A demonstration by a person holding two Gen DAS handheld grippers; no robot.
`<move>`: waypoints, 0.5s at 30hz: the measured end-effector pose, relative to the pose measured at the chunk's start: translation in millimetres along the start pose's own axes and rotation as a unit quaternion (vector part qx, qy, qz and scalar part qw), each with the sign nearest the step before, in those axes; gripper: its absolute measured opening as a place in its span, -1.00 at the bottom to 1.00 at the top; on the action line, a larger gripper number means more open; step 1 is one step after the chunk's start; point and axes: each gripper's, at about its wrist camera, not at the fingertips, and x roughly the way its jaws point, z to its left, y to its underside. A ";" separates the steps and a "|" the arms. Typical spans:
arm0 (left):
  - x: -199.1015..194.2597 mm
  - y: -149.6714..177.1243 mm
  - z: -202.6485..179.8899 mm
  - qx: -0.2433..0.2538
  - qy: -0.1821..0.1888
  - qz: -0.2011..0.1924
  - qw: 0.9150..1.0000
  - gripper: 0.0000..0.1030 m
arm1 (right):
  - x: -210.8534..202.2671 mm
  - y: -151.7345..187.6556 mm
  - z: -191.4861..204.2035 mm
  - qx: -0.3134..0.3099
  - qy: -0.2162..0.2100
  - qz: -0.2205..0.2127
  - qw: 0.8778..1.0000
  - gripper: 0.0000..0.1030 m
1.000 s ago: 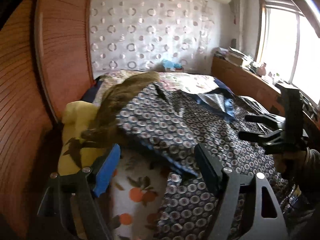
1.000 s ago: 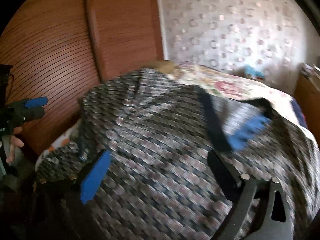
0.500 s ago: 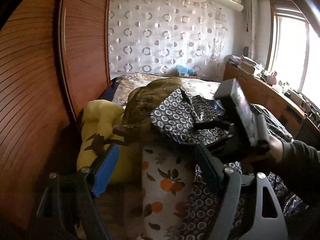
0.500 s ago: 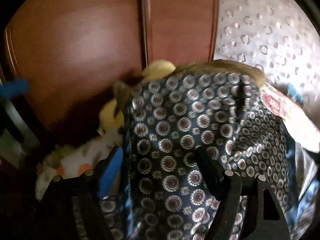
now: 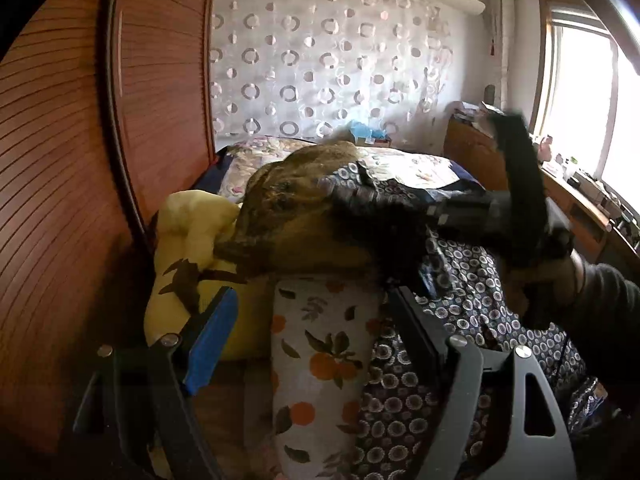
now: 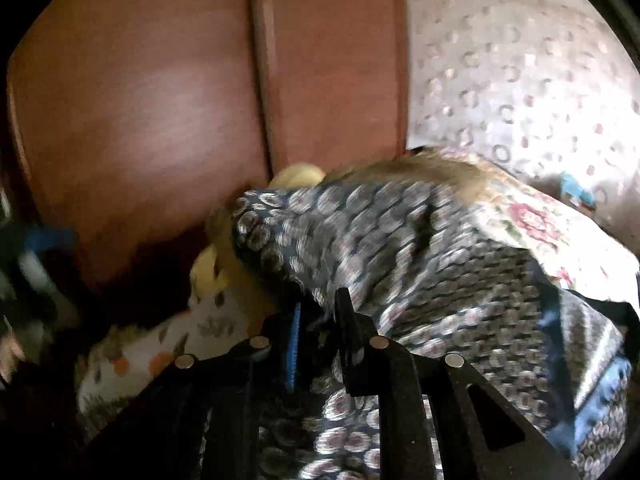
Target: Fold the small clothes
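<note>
Navy circle-print cotton garment (image 6: 400, 248): pinched at near edge.
Right gripper (image 6: 320, 344) clamps it; left gripper (image 5: 316, 332) spread wide, empty, farther left.

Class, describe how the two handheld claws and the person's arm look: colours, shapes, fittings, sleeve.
Both claws are black angular frames with silver round bolts. The left claw has one blue-padded finger and one black finger; the right claw likewise shows a blue pad facing a black finger. The person's arm wears a dark sleeve.

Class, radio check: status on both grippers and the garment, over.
Left gripper open, empty. Right gripper shut on navy patterned garment. Olive garment and orange-print cloth piled alongside.
</note>
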 end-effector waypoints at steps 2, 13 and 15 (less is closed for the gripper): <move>2.4 -0.5 -5.0 0.003 0.005 0.002 1.000 0.53 | -8.2 -0.5 -14.2 0.008 0.018 -0.009 1.000 -0.68; 19.3 -9.3 -24.9 0.019 0.018 0.009 1.000 0.54 | -38.9 15.4 -62.8 0.067 0.078 -0.014 0.995 -0.68; 22.2 -9.6 -26.5 0.017 0.018 0.011 1.000 0.54 | -36.2 16.9 -50.6 0.053 0.049 0.002 0.997 -0.50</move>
